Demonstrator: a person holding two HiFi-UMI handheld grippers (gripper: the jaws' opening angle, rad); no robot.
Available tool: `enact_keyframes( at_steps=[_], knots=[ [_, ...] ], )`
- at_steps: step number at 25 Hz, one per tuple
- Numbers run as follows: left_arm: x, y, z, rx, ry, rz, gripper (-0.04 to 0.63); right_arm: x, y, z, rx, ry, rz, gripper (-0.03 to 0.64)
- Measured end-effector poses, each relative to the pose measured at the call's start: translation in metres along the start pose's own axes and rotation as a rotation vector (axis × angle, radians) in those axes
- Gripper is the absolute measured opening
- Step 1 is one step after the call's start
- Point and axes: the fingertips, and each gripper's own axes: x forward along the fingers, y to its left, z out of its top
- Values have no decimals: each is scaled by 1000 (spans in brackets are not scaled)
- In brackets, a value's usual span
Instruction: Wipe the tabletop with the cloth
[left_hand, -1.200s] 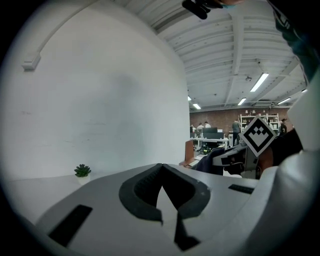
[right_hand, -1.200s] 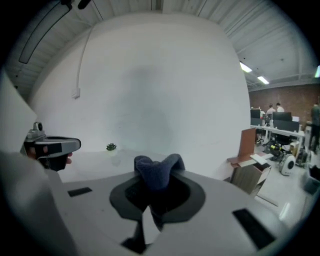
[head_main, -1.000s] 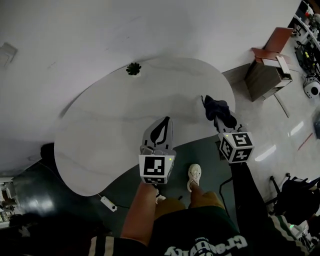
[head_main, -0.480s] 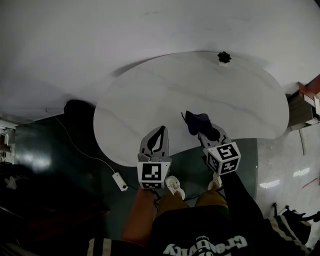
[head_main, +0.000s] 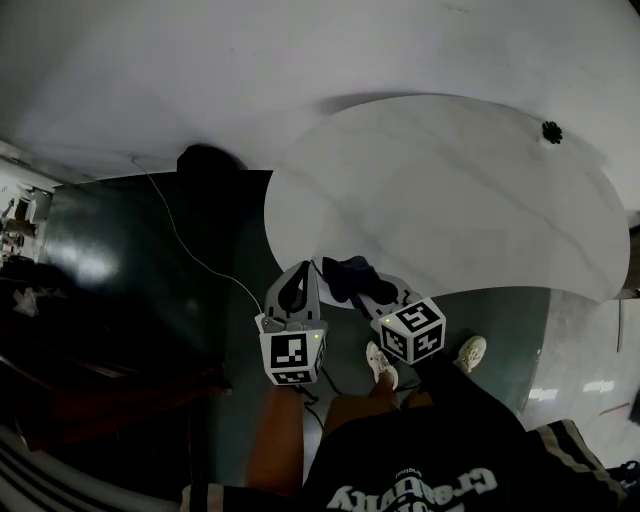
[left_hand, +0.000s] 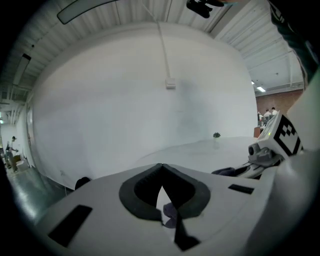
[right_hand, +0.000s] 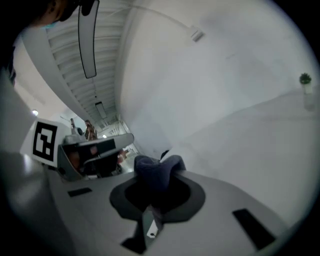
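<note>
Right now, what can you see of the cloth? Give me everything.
The cloth is dark navy and looks like soft fabric, bunched into a crumpled wad with rounded folds. One part is pinched between the jaws of the right tool; the rest bulges out past their tips. It sits at the near edge of the white table, toward the person's left end of it. Whether it presses on the tabletop can't be told.
</note>
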Motion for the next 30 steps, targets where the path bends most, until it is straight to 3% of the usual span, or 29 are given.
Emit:
enact_keyframes(
  at_steps=[4, 9, 21, 30],
  knots=[
    [-9, 24, -16, -8, 17, 14, -5, 24, -4, -47, -37, 160, -62, 32],
    [-7, 1, -24, -4, 31, -26, -5, 6, -23, -51, -60, 175, -111, 32],
    [39, -118, 2, -8, 34, -125, -5, -96, -123, -38, -15, 130, -256, 32],
    [92, -223, 29, 17, 27, -247, -5, -176, -202, -22, 5, 104, -370, 31]
  ],
)
